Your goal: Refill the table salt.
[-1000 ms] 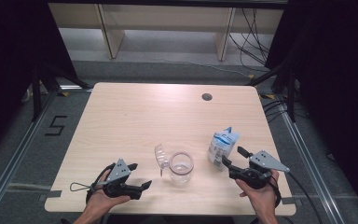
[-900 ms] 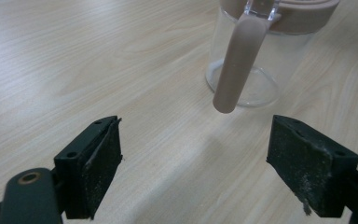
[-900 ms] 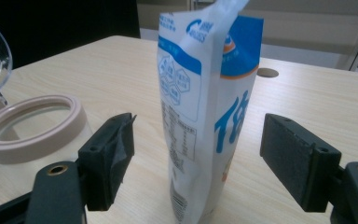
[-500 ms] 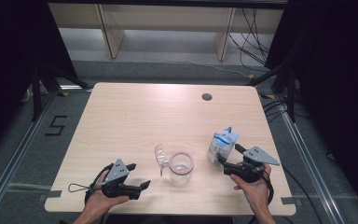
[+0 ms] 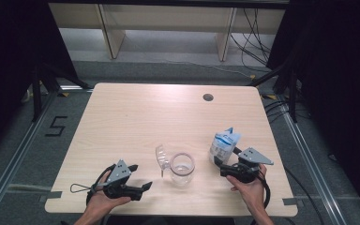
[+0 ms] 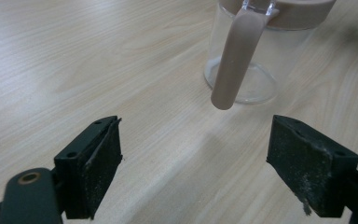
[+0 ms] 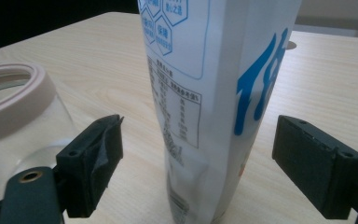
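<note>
1. Bench [image 5: 136, 122]: one, light wood, with one dark round hole [image 5: 208, 97] near its far edge. It carries two items, both in the near half.
2. Pouch [image 5: 224, 146]: one, white with blue print, standing upright at the near right; its long axis is vertical. It lies directly ahead of the right tongs [image 5: 221, 167] and away from the person. In the right gripper view the pouch [image 7: 214, 93] stands between the two jaws, which have just been opening. Both pads are apart from its sides, so nothing is clamped.
3. Jar [image 5: 182, 169]: one, clear glass with a beige rim, standing upright near the middle of the near edge, just left of the pouch and apart from it. Its clear lid [image 5: 161, 156] stands open, tilted to the left. A beige strap [image 6: 237, 56] hangs down the jar's side facing the left tongs.
4. Left tongs [image 5: 140, 187]: jaws wide apart and empty, resting low at the near left. The jar lies ahead of them to the right, near but not touching.
5. Deciding relation: the right hand [image 5: 249, 187] is nearer the pouch; judged from this, closing around the upright pouch needs only a squeeze across its width.
6. Count: two tongs, one pouch, one jar, one lid.
</note>
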The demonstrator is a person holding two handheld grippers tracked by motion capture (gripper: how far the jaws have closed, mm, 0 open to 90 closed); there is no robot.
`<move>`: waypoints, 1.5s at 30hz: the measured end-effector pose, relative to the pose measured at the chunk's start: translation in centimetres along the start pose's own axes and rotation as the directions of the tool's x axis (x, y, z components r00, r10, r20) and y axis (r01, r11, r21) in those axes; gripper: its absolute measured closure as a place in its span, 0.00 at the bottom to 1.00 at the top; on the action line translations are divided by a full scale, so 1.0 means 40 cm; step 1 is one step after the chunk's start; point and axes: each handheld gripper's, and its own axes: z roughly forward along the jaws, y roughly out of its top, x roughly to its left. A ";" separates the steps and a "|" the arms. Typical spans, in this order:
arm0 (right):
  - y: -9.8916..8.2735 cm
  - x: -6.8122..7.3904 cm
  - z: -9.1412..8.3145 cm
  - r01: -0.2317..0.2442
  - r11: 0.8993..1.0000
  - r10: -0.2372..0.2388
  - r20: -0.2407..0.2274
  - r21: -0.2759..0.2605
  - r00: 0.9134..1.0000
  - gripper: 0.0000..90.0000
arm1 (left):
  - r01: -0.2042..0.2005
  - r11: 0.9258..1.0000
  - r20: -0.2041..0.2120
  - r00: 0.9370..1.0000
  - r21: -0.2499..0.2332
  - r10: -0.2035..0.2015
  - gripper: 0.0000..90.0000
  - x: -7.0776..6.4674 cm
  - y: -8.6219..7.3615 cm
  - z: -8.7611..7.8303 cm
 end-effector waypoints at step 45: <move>-0.019 -0.006 0.088 -0.021 1.000 0.021 0.031 -0.005 0.999 0.29 | -0.032 0.999 0.021 0.999 0.005 0.032 0.19 -0.007 0.004 -0.004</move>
